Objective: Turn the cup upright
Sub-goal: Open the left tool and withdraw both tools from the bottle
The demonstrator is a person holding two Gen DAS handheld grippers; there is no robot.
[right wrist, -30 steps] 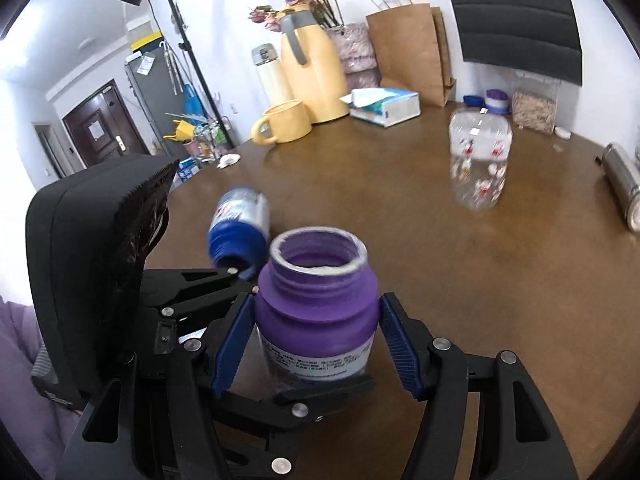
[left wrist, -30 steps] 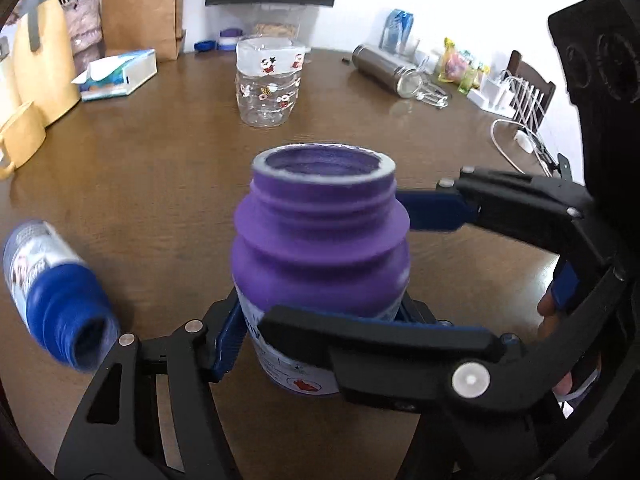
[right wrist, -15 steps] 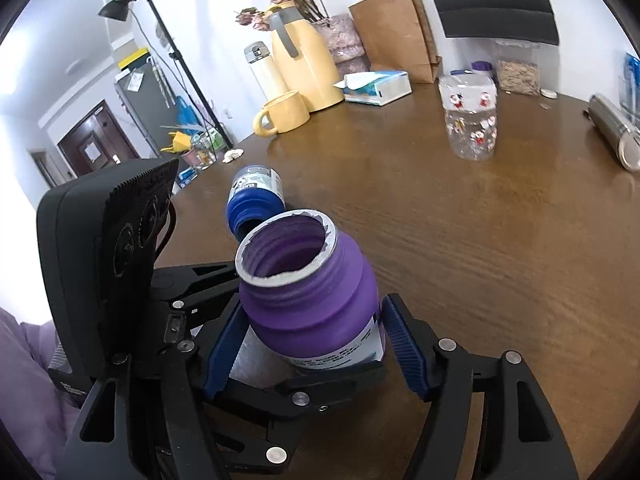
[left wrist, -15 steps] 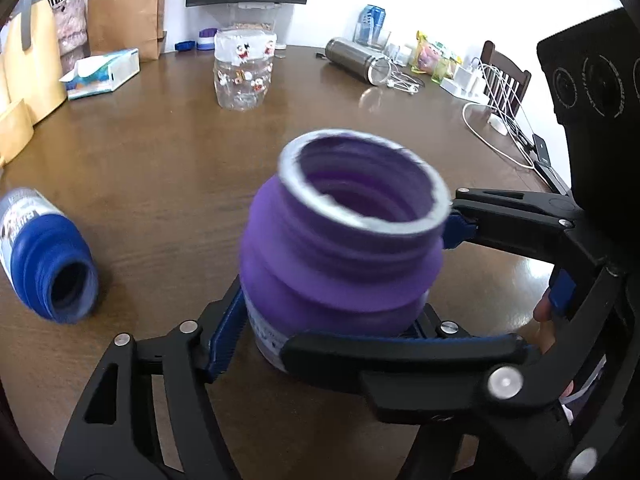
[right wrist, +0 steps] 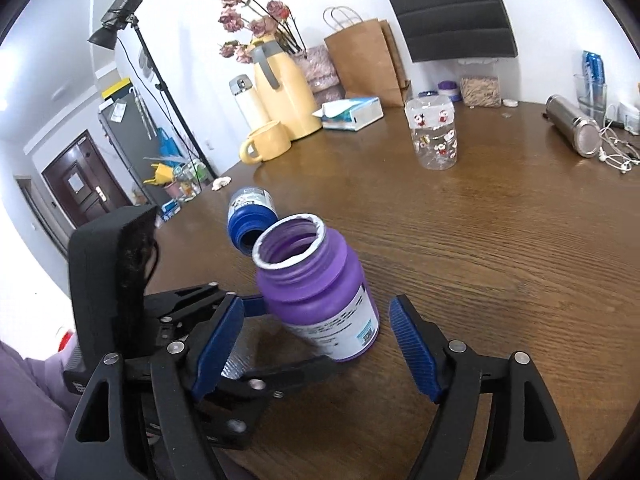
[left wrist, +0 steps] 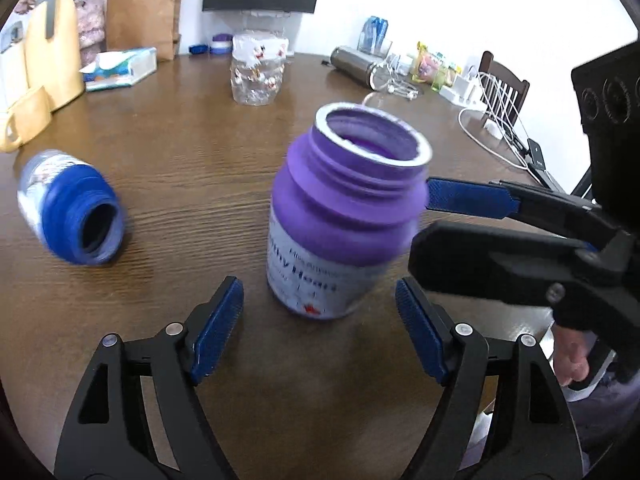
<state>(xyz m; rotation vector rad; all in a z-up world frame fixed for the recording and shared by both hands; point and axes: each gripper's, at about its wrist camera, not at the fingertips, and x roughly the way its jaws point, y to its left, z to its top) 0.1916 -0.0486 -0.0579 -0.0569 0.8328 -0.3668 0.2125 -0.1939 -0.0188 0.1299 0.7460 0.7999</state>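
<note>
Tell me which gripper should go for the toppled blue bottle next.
Left, probably. The blue bottle lies unobstructed beside the left gripper; from the right gripper, the purple bottle stands in front of it. Both are open.

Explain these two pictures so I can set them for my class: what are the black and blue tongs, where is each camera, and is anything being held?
There is no robot. A person holds a hand-operated claw in each hand, each with a camera looking along its two fingers. One picture comes from the left claw, the other from the right claw; each claw also shows in the other's view. Both are open and hold nothing. Between them, on the brown table, is a purple cup, shaped like a jar, mouth up but leaning. A blue cup lies on its side beside it. Farther back stand a clear patterned jar, a yellow mug and a tissue box.
</note>
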